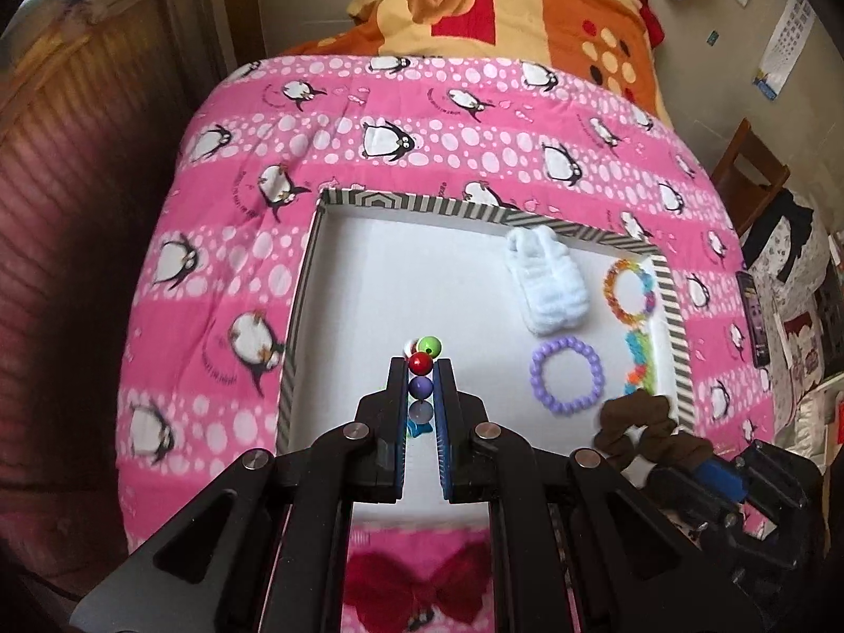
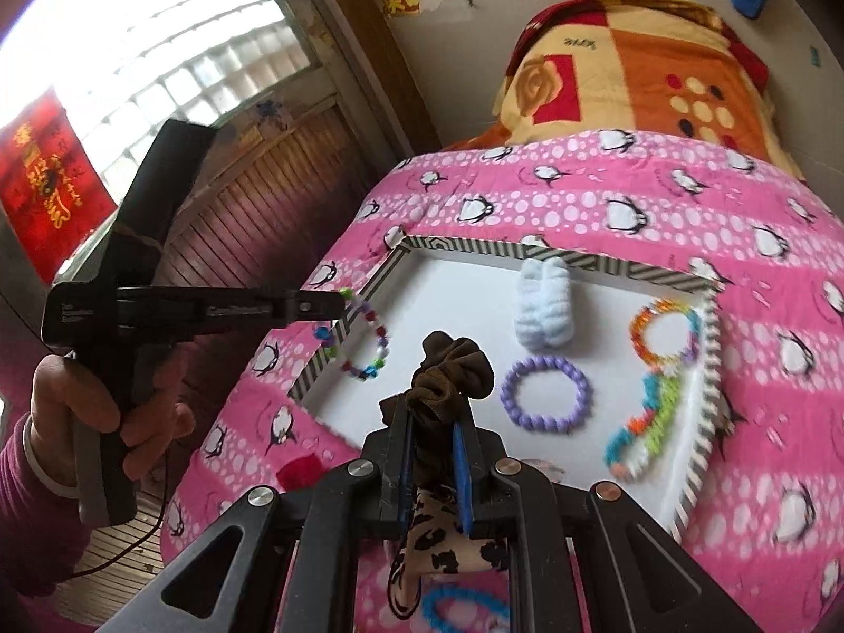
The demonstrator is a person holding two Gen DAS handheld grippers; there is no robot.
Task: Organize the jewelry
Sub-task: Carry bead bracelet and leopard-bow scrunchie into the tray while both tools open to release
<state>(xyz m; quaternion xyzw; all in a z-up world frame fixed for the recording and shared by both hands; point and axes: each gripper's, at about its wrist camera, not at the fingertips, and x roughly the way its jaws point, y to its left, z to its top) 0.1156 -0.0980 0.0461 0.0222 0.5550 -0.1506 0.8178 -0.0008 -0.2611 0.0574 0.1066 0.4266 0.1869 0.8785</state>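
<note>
Hanging from the left gripper [image 1: 421, 369], a beaded bracelet [image 2: 369, 337] of many colours is pinched between the narrow jaws; its red, purple and grey beads sit in the gap, and a green bead shows just past the fingertips. In the right wrist view the loop dangles over the left edge of the tray [image 1: 369, 274], partly above the white floor and partly above the striped rim.

The right gripper [image 2: 432, 422] is closed on a brown scrunchie [image 2: 453, 364], which bunches up between the fingers above the near part of the tray. A leopard-print scrunchie [image 2: 438, 543] lies under this gripper, and beside it a blue ring [image 2: 448, 606] is blurred.

Inside the tray lie a purple bead bracelet [image 1: 567, 374] near the middle, a white fluffy scrunchie [image 1: 548, 285] touching the far rim, an orange and multicolour bracelet [image 1: 627, 285] by the right rim, and one more colourful bracelet [image 1: 641, 364] against the right wall.

The tray rests on a pink penguin quilt [image 1: 422, 126] on the bed. Beyond it lies an orange and yellow blanket [image 1: 501, 5]. The person's left hand [image 2: 105, 411] grips the handle of the left gripper.
</note>
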